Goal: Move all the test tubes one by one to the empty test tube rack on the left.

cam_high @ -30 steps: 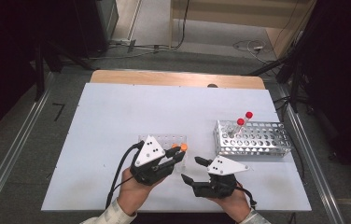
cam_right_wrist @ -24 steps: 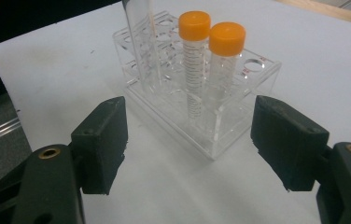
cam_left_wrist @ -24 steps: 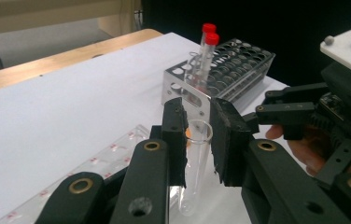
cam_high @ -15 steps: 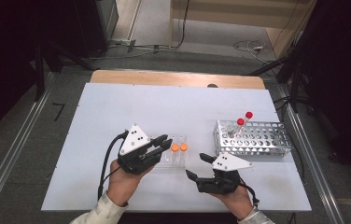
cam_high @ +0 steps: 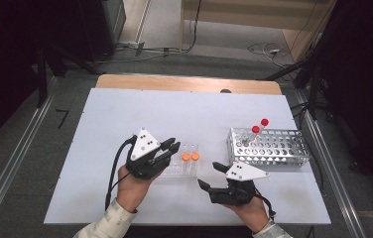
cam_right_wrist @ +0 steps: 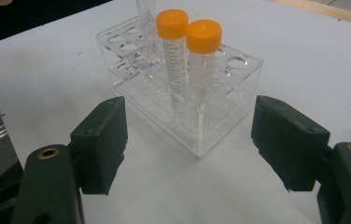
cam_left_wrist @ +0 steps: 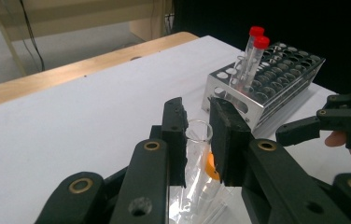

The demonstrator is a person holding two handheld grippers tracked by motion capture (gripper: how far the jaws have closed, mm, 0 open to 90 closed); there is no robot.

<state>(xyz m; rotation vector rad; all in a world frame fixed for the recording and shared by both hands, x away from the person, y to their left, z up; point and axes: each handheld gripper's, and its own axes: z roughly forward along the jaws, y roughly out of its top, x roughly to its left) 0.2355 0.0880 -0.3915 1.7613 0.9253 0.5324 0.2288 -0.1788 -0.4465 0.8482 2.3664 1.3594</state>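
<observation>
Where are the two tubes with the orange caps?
In the high view, the two orange-capped tubes stand in the clear plastic rack mid-table, between both grippers.

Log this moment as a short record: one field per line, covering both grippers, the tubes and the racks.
left gripper: shut on an uncapped clear tube, above the clear rack
right gripper: open, nothing between the jaws, facing the clear rack
clear rack: on the white table, holds two orange-capped tubes upright, side by side
metal rack: on the table's right side, holds two red-capped tubes, leaning
hands: one on each gripper, at the table's near edge
</observation>
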